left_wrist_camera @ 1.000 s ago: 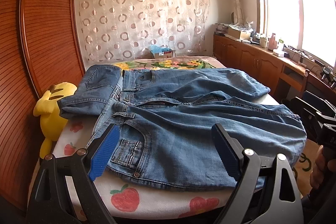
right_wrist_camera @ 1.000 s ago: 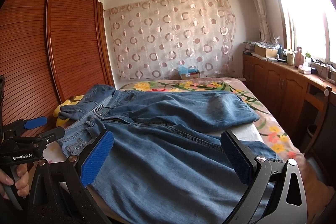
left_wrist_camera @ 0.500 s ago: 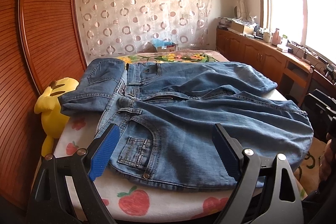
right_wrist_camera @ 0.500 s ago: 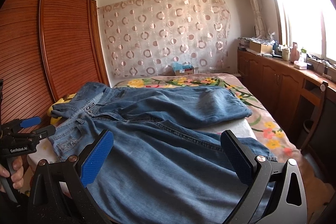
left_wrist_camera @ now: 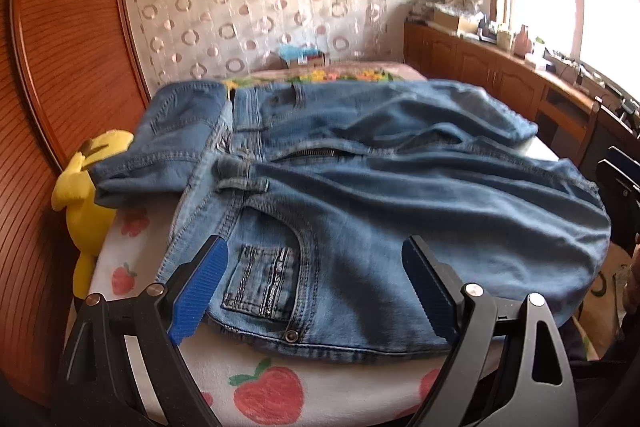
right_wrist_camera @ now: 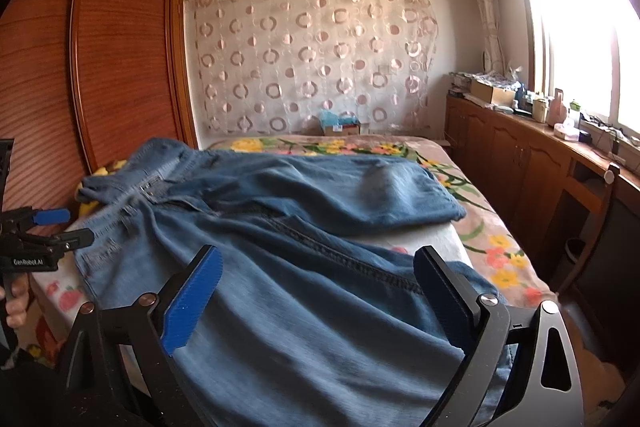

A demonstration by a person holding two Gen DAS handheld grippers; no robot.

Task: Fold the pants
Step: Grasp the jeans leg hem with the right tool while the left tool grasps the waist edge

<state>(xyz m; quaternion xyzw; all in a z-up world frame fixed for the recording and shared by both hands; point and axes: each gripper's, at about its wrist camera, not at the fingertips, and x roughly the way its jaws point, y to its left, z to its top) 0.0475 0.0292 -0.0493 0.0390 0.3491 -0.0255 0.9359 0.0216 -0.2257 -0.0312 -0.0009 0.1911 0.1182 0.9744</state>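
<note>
The left gripper has dipped and drawn closer to the near waistband corner of the faded blue denim pants, which now fill more of its view than a second ago; its blue ribbed pads stand wide apart with nothing between them, hanging just above the stitched coin pocket and rivet. The right gripper has barely shifted, yet its jaws are closing slightly from their widest, with denim lying below and between them but not pinched. I judge this as the approach to a first grasp: one hand heading for the waist, the other for the near leg, with no fold begun.

The pants lie spread across the near half of the bed, waistband to the left, legs running right, the far leg flat and the near leg draping over the bed's near edge. The cloth is heavy washed denim with thick orange-tinted seams, an open zip and soft rumples, so it should hold a crease but resist lifting by one layer. Beneath it, a white sheet printed with red strawberries looks smooth and thin. A yellow plush toy is wedged at the left between the bed and the ribbed brown wooden wardrobe. The far end shows a floral bedspread
</note>
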